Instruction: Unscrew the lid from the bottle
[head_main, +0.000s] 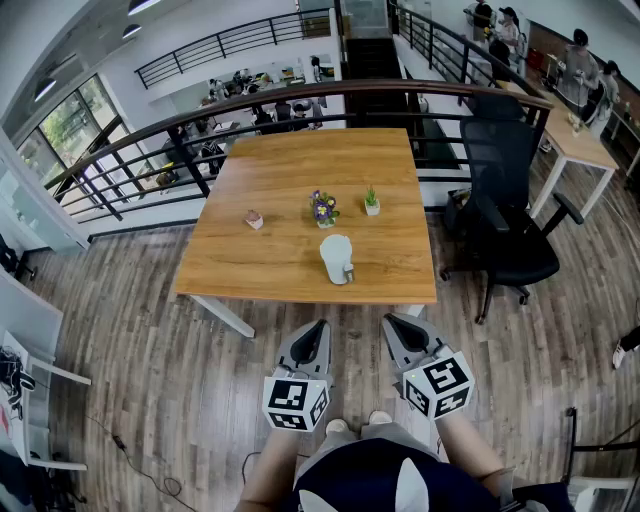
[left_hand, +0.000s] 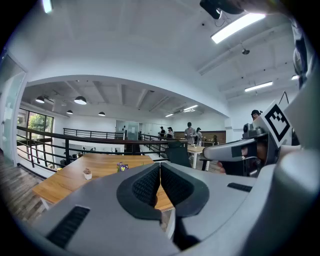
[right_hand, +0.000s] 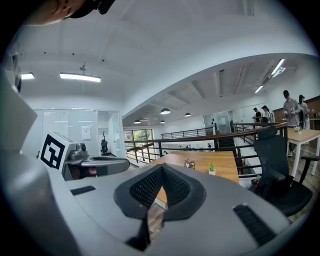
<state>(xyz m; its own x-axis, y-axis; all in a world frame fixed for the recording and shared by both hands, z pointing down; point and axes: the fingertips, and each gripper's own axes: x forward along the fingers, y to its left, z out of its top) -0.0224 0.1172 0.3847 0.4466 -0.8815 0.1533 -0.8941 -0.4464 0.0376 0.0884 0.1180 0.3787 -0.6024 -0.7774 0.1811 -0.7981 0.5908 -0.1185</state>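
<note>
The white bottle (head_main: 336, 258) is sitting close to the table's (head_main: 250, 265) near edge, about midway along it. A small grey piece is showing at its near side, which I am taking for the lid, though it is too small to be sure. I am judging the bottle light and smooth, likely to slide or tip on the table, so one gripper should be clamping the body low down while the other is gripping the lid round its rim. Farther in on the table, three little potted plants (head_main: 323, 208) are sitting in a row. The left gripper (head_main: 312, 340) and the right gripper (head_main: 400, 335) are hovering off the table's near edge, well apart from the bottle, each with its jaws together on nothing.
</note>
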